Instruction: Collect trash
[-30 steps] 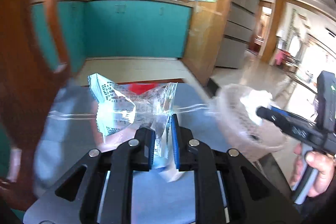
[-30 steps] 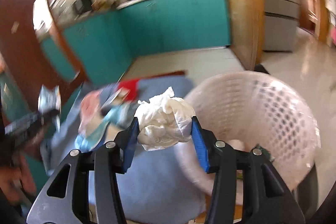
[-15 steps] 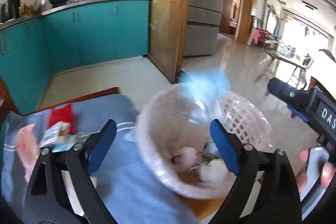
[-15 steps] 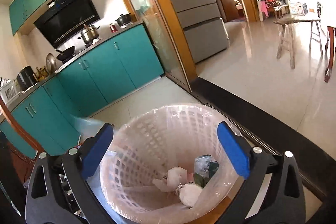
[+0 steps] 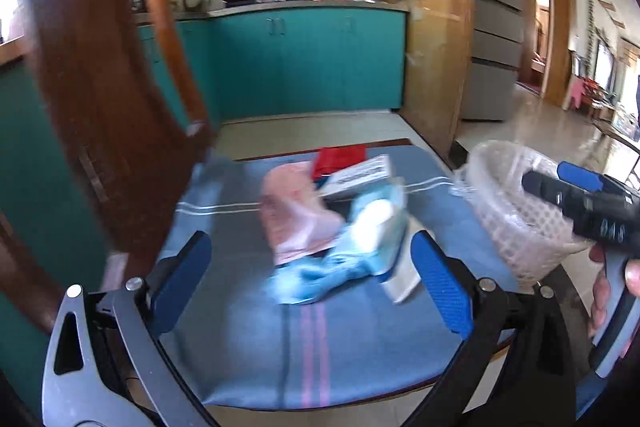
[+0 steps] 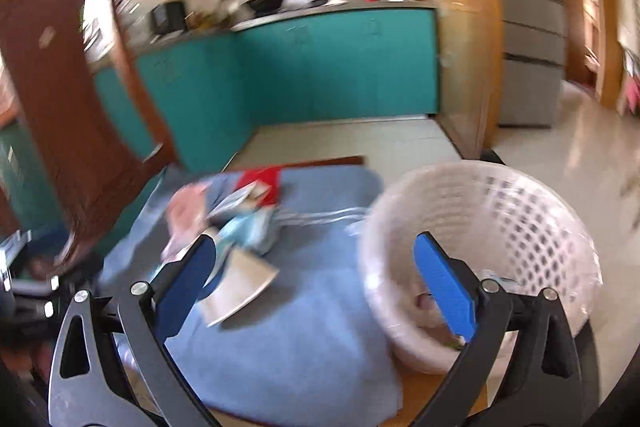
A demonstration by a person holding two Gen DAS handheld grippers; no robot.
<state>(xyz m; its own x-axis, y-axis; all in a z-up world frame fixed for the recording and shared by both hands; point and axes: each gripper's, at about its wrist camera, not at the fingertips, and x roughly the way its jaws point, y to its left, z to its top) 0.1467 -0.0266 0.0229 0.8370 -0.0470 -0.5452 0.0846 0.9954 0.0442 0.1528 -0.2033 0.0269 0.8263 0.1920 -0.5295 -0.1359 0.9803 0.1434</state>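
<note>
Both the left gripper (image 5: 308, 287) and the right gripper (image 6: 316, 285) have just been opening; their jaws stand wide with nothing between them. The remaining trash pile (image 5: 340, 223) lies on the blue cloth (image 5: 304, 347), left of the white basket (image 6: 520, 227). The wrappers look light, soft and crinkly, likely slippery; pinching a raised crumpled fold seems safest, not a flat edge

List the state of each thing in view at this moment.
left gripper: open, empty.
right gripper: open, empty.
basket: upright, trash inside.
pink wrapper: lying on the cloth.
blue wrapper: crumpled, on the cloth.
blue cloth: spread flat.
</note>
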